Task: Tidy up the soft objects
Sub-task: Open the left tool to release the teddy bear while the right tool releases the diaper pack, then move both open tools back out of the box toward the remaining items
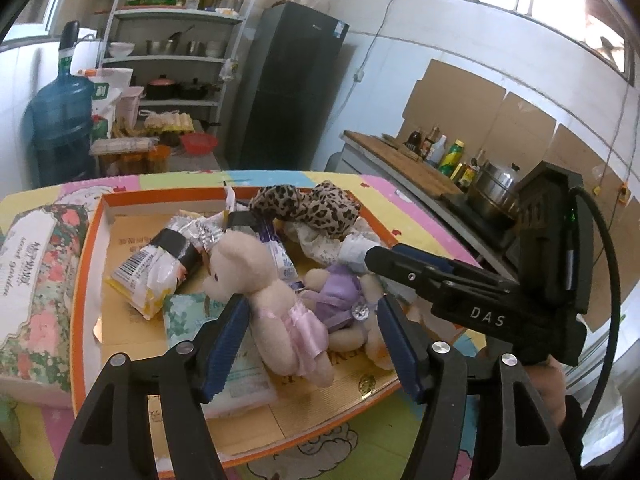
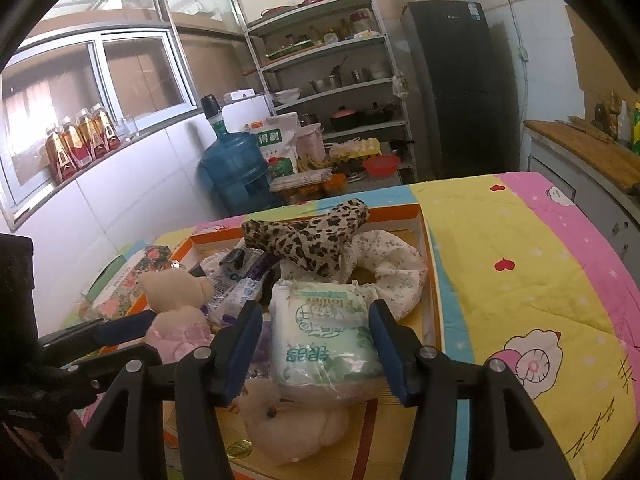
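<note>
An orange-rimmed cardboard tray (image 1: pixel 86 240) on the quilt-covered table holds soft things. My left gripper (image 1: pixel 312 320) is open around a cream plush bear in a pink skirt (image 1: pixel 272 300) and a bear in purple (image 1: pixel 344 296). My right gripper (image 2: pixel 316 332) is open around a green-and-white tissue pack (image 2: pixel 324 336) that lies over a plush bear (image 2: pixel 292 432); it also shows in the left wrist view (image 1: pixel 384 260). A leopard-print cloth (image 2: pixel 308 240) and white lace cloth (image 2: pixel 392 268) lie at the tray's far end. Snack packets (image 1: pixel 148 272) lie at the left.
A floral tissue box (image 1: pixel 36 280) stands left of the tray. Beyond the table are a blue water jug (image 2: pixel 236 168), a metal shelf rack (image 2: pixel 340 80), a dark fridge (image 2: pixel 460 88) and a counter with bottles and a pot (image 1: pixel 492 188).
</note>
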